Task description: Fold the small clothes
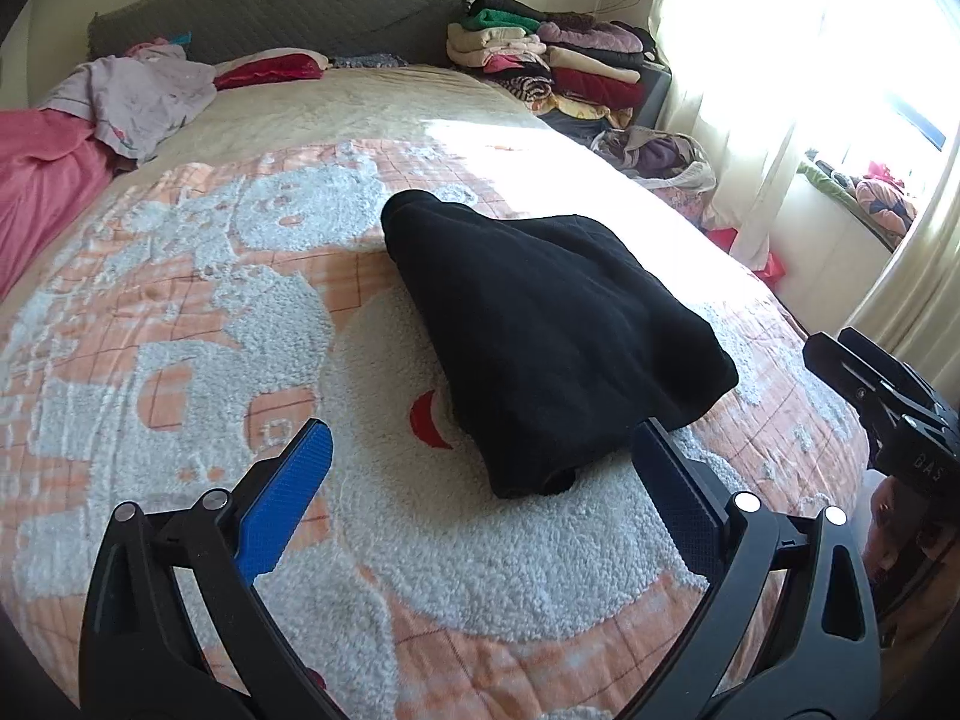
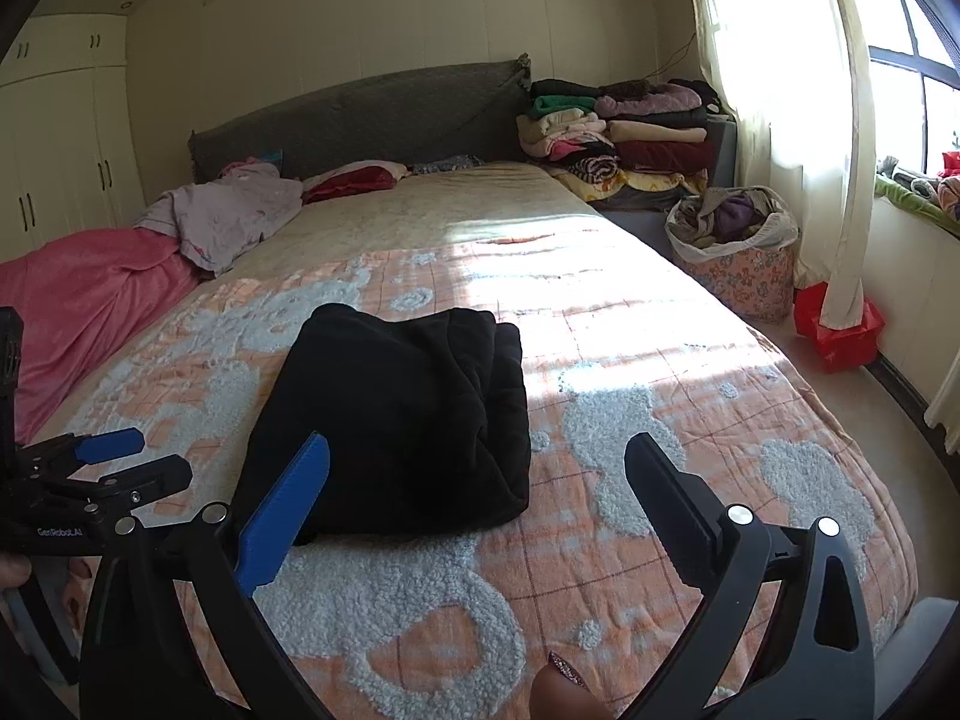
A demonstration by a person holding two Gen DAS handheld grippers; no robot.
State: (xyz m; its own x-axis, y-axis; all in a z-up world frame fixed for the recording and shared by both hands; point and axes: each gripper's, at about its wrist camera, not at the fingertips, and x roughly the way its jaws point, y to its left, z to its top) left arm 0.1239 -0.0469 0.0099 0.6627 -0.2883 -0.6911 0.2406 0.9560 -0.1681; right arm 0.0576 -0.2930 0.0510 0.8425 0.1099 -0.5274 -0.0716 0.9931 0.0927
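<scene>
Left wrist view: one folded black garment (image 1: 540, 330), two empty grippers.

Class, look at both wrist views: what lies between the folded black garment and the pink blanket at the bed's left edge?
Only bare bedspread separates the black garment from the pink blanket; the right wrist view shows it best.

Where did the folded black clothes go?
The folded black fleece garment lies in the middle of the orange-and-white fluffy blanket on the bed, just ahead of both open grippers, in both wrist views.
</scene>
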